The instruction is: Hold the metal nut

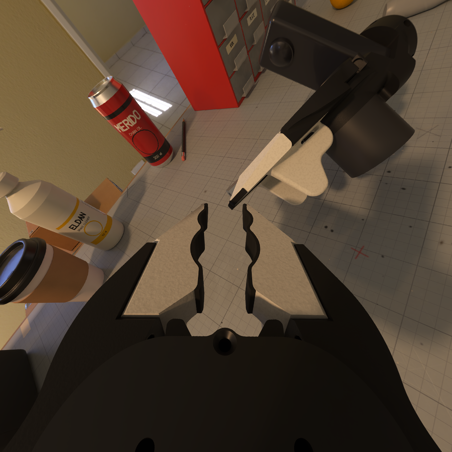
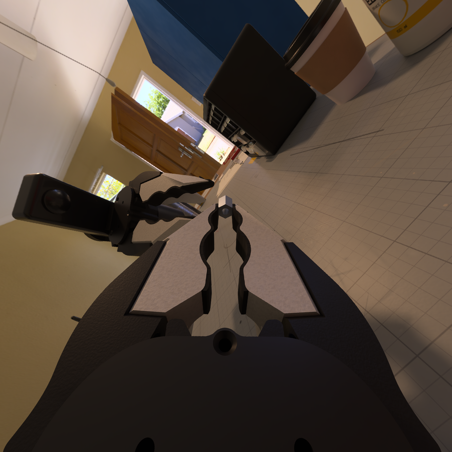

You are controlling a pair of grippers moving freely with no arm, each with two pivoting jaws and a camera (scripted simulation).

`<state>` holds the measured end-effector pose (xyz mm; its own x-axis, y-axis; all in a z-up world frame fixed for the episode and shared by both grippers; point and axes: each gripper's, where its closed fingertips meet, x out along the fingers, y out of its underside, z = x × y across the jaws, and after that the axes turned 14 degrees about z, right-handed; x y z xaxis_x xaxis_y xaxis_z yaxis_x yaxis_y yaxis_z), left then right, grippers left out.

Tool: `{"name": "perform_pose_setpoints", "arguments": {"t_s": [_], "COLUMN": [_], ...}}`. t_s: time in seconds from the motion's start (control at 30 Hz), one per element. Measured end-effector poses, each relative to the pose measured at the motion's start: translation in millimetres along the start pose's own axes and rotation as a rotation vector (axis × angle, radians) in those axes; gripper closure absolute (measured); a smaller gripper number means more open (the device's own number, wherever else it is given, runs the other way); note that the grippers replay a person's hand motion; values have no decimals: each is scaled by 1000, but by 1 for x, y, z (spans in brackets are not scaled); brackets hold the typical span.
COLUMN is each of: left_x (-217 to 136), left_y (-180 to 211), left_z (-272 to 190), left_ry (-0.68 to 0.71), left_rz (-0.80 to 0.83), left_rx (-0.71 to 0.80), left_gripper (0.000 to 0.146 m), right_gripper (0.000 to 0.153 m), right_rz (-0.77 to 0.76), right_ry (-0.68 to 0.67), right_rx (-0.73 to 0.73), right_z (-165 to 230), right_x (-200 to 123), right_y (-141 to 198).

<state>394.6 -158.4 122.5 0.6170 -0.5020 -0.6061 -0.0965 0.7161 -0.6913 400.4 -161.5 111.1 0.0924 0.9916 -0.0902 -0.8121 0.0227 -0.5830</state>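
Note:
The metal nut is a small grey hex piece, pinched between the tips of my right gripper and held above the grid mat. In the left wrist view the right gripper comes in from the upper right, with only a grey sliver of the nut showing behind its finger. My left gripper is open and empty, with its tips just short of the right gripper's tips. It also shows from the side in the right wrist view, close to the left of the nut.
Along the mat's left edge stand a red spray can, a white bottle and a lidded coffee cup. A red drawer cabinet stands behind, with a pencil lying near it. A black box sits by the cup.

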Motion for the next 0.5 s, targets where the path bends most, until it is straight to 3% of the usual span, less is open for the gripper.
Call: {"name": "perform_pose_setpoints", "arguments": {"t_s": [0.5], "left_x": [-4], "left_y": [-4], "left_z": [1], "left_ry": [-15], "left_rz": [-14], "left_rx": [19], "left_gripper": [118], "right_gripper": [143], "right_rz": [-26], "right_ry": [-21], "right_rx": [31], "right_z": [1], "right_x": [-3], "right_y": [-3]}}
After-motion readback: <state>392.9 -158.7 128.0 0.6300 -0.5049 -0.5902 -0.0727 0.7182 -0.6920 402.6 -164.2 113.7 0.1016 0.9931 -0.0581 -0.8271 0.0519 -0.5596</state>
